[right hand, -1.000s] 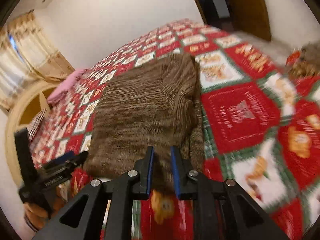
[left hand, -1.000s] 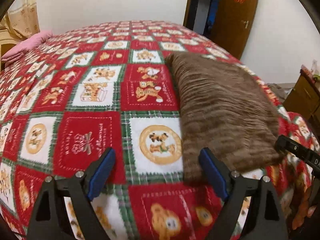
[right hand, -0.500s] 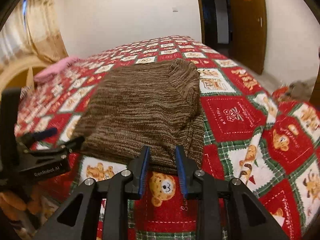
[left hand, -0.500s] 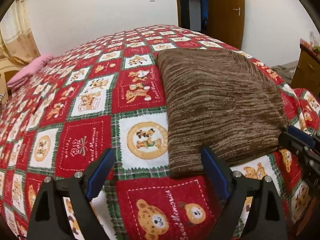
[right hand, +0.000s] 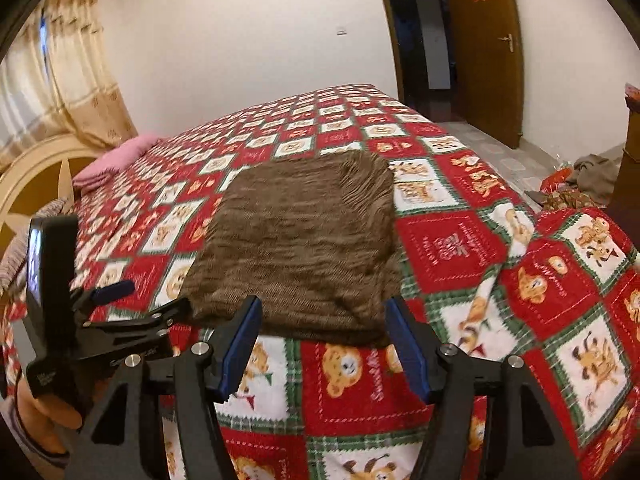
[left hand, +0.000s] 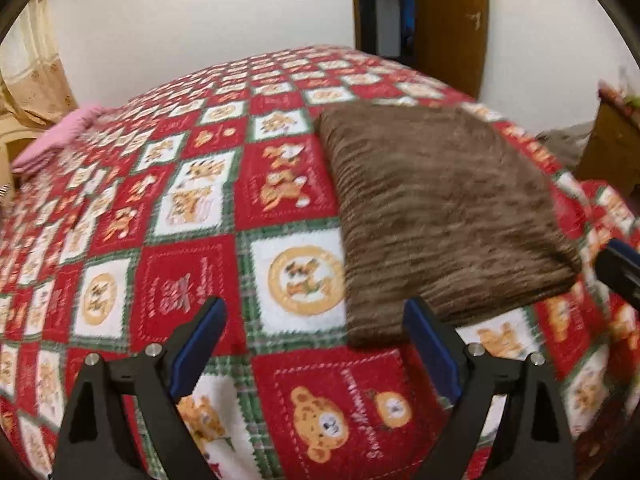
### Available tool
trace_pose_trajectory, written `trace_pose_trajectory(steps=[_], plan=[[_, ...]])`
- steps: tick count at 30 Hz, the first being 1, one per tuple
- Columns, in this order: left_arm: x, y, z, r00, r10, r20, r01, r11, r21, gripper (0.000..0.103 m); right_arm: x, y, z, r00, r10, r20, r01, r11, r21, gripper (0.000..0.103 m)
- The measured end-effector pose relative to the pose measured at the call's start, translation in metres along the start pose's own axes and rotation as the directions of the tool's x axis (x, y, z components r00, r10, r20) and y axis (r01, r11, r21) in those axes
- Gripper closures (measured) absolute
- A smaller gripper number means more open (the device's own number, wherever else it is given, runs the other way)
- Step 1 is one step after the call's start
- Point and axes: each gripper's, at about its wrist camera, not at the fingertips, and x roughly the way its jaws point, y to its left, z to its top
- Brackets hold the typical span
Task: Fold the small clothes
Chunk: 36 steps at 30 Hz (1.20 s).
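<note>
Garment: brown knit sweater [right hand: 304, 248], folded square, lying on the bedspread [right hand: 452, 248].
Handling: soft, limp, light; likely sags when lifted.
Hold point: near folded edge, all layers.
Left gripper [left hand: 316, 344]: fingers wide, empty, beside sweater's near corner.
Right gripper [right hand: 320, 344]: fingers opening, nothing between them, before sweater's near edge.

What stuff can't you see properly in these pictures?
- Brown sweater: folded, so its sleeves and underside are hidden by its own top layer in both views.
- Pile on the floor by the door: small and partly behind the bedspread in the right wrist view; what it is stays unclear.
- Right gripper: the left wrist view's edge cuts it off, only a tip shows.
- Bear prints: motion blur smears them in the left wrist view.
</note>
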Motion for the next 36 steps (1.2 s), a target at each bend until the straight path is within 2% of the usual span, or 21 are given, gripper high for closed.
trace_pose_trajectory(steps=[3, 8, 10, 11, 13, 15, 16, 19, 20, 21, 22, 23, 24, 28, 30, 34, 36], plan=[[0.002, 0.009, 0.013, 0.993, -0.122, 0.011, 0.122, 0.990, -0.069, 0.010, 0.004, -0.014, 0.010, 1.000, 0.011, -0.007, -0.010, 0.999, 0.054, 0.038], [0.026, 0.024, 0.045, 0.972, -0.234, -0.006, 0.229, 0.953, -0.197, 0.012, 0.019, -0.044, 0.037, 0.999, 0.052, 0.005, -0.052, 0.985, 0.164, 0.038], [0.033, 0.024, 0.058, 0.966, -0.258, -0.002, 0.251, 0.942, -0.221, 0.015, 0.034, -0.054, 0.051, 0.998, 0.056, -0.009, -0.053, 0.979, 0.198, 0.038], [0.039, 0.020, 0.069, 0.964, -0.267, 0.007, 0.262, 0.940, -0.220, 0.022, 0.040, -0.057, 0.055, 0.998, 0.056, -0.018, -0.051, 0.977, 0.207, 0.038], [0.046, 0.011, 0.084, 0.966, -0.259, 0.015, 0.258, 0.947, -0.190, 0.029, 0.063, -0.062, 0.072, 0.996, 0.070, -0.055, -0.057, 0.975, 0.217, 0.038], [0.059, -0.003, 0.101, 0.974, -0.226, 0.009, 0.225, 0.963, -0.149, 0.041, 0.087, -0.064, 0.085, 0.994, 0.074, -0.085, -0.055, 0.977, 0.208, 0.038], [0.067, -0.008, 0.109, 0.974, -0.228, 0.010, 0.227, 0.964, -0.141, 0.043, 0.101, -0.065, 0.092, 0.993, 0.075, -0.095, -0.054, 0.977, 0.206, 0.038], [0.086, -0.007, 0.120, 0.972, -0.235, 0.013, 0.233, 0.957, -0.174, 0.042, 0.134, -0.072, 0.108, 0.989, 0.099, -0.108, -0.073, 0.972, 0.222, 0.038], [0.097, -0.004, 0.120, 0.972, -0.237, -0.006, 0.231, 0.953, -0.196, 0.037, 0.144, -0.075, 0.110, 0.987, 0.118, -0.110, -0.090, 0.968, 0.236, 0.038], [0.109, -0.001, 0.116, 0.966, -0.255, -0.036, 0.241, 0.945, -0.223, 0.027, 0.160, -0.078, 0.110, 0.980, 0.152, -0.128, -0.115, 0.959, 0.259, 0.038], [0.123, 0.005, 0.109, 0.955, -0.289, -0.065, 0.264, 0.929, -0.261, 0.023, 0.171, -0.081, 0.109, 0.975, 0.164, -0.149, -0.119, 0.955, 0.271, 0.038], [0.125, 0.009, 0.103, 0.949, -0.315, -0.036, 0.294, 0.916, -0.273, 0.021, 0.179, -0.083, 0.107, 0.973, 0.175, -0.151, -0.129, 0.953, 0.275, 0.035], [0.121, 0.012, 0.099, 0.943, -0.332, 0.004, 0.322, 0.910, -0.263, 0.021, 0.180, -0.082, 0.104, 0.976, 0.193, -0.104, -0.162, 0.955, 0.249, 0.032], [0.124, 0.012, 0.103, 0.927, -0.374, -0.004, 0.361, 0.897, -0.256, 0.016, 0.182, -0.084, 0.105, 0.967, 0.242, -0.083, -0.216, 0.946, 0.243, 0.030], [0.128, 0.009, 0.108, 0.913, -0.408, -0.021, 0.390, 0.887, -0.247, 0.006, 0.187, -0.084, 0.109, 0.966, 0.243, -0.089, -0.216, 0.947, 0.239, 0.030], [0.131, 0.009, 0.111, 0.915, -0.403, -0.015, 0.388, 0.890, -0.239, 0.010, 0.198, -0.071, 0.117, 0.967, 0.217, -0.130, -0.196, 0.968, 0.157, 0.027], [0.134, 0.013, 0.112, 0.920, -0.392, -0.008, 0.377, 0.889, -0.258, 0.023, 0.201, -0.064, 0.119, 0.970, 0.196, -0.145, -0.180, 0.977, 0.114, 0.028]])
